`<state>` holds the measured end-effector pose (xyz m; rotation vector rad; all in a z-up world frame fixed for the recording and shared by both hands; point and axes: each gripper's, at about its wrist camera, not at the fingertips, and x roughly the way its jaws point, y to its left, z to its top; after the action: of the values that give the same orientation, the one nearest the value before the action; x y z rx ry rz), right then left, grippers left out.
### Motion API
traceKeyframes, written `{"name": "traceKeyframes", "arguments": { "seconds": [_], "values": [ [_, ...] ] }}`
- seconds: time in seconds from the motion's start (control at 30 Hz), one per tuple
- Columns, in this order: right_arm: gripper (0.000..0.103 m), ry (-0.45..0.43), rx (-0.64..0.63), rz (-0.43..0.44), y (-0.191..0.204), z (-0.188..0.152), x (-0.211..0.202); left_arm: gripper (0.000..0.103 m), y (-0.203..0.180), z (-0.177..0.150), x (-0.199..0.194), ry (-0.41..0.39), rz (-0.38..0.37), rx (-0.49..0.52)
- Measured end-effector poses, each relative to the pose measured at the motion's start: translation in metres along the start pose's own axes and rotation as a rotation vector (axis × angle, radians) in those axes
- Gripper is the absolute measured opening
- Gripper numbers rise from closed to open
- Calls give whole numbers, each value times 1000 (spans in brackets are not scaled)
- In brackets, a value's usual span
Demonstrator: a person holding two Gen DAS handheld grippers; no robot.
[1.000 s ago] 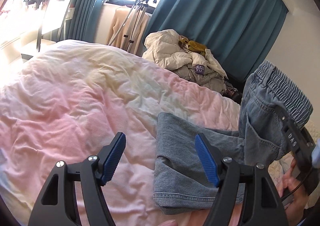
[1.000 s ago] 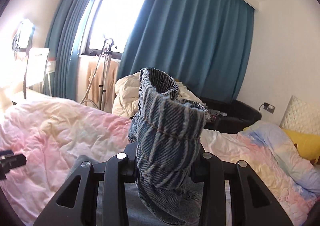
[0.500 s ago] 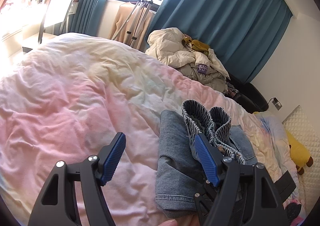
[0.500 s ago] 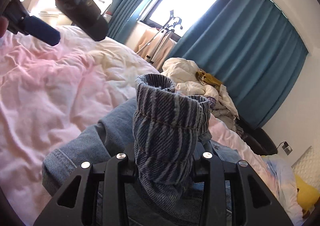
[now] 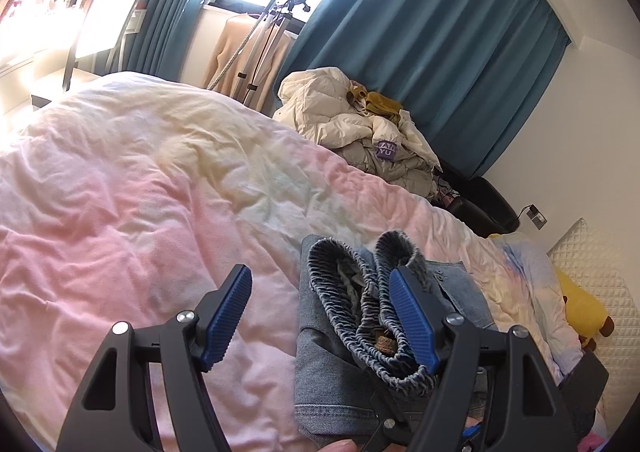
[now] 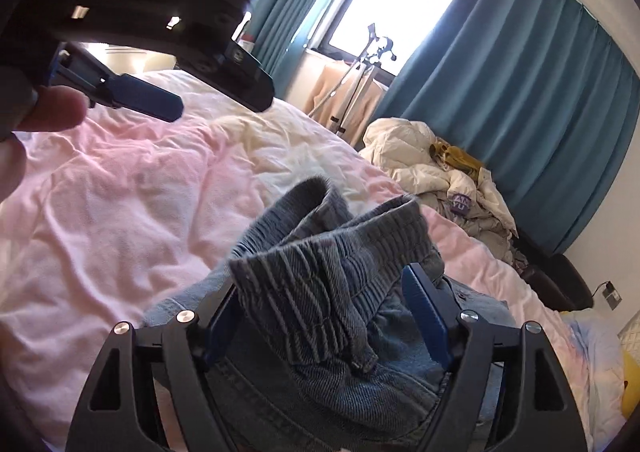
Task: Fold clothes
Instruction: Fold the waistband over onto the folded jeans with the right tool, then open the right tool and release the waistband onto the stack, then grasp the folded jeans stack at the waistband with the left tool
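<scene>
Blue denim jeans (image 5: 332,380) lie folded on the pink duvet (image 5: 120,212). Their ribbed waistband (image 5: 360,304) stands bunched on top of the fold. My left gripper (image 5: 320,316) is open and empty, just left of and above the jeans. In the right wrist view the waistband (image 6: 320,272) lies loose between the spread blue pads (image 6: 424,312) of my right gripper (image 6: 324,316), which is open around it. The left gripper's body (image 6: 152,12) hangs at the upper left of that view.
A heap of cream jackets and other clothes (image 5: 360,132) lies at the far side of the bed. Teal curtains (image 5: 440,52) and a window stand behind. A tripod stand (image 5: 264,36), a black armchair (image 5: 480,208) and a yellow plush toy (image 5: 580,308) are around the bed.
My right gripper carried the waistband down onto the folded jeans and opened its jaws around it. My left gripper stayed open and barely moved.
</scene>
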<state>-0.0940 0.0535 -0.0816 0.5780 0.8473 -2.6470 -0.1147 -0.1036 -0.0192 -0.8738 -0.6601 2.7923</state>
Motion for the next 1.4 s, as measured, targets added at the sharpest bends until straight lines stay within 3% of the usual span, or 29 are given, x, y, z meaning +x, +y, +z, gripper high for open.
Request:
{"name": "traceKeyframes", "arguments": {
  "seconds": [0.13,0.23,0.4,0.47,0.53,0.73,0.87,0.97,1.1,1.23,1.33,1.4],
  "values": [
    [78,-34,-39,-10,8,6,-26,73,-4,-1,-4,-2,10,22],
    [78,-8,2,-7,-7,8,-42,74,-6,-6,-2,29,-41,12],
    [78,72,261,21,-80,4,-65,76,-16,-23,12,157,-167,-20],
    [78,125,348,-23,-113,-5,-69,89,-20,-31,17,190,-187,-29],
    [78,175,462,-57,-150,-22,-64,96,-24,-38,19,206,-191,-31],
    [78,269,831,-137,-227,-95,-34,97,-22,-46,30,258,-209,-94],
    [78,384,1180,7,-237,-153,5,97,-14,-51,48,330,-215,-172],
    [80,404,1447,143,-232,-197,25,96,-13,-54,55,347,-239,-204],
    [80,387,1451,151,-231,-193,21,95,-23,-52,52,314,-237,-156],
    [80,367,1390,158,-226,-179,15,94,-33,-54,63,337,-204,-100],
    [80,348,1369,179,-223,-171,10,72,-29,-56,69,343,-145,-104],
    [80,346,1340,181,-220,-166,7,68,-24,-55,73,354,-146,-119]
  ]
}}
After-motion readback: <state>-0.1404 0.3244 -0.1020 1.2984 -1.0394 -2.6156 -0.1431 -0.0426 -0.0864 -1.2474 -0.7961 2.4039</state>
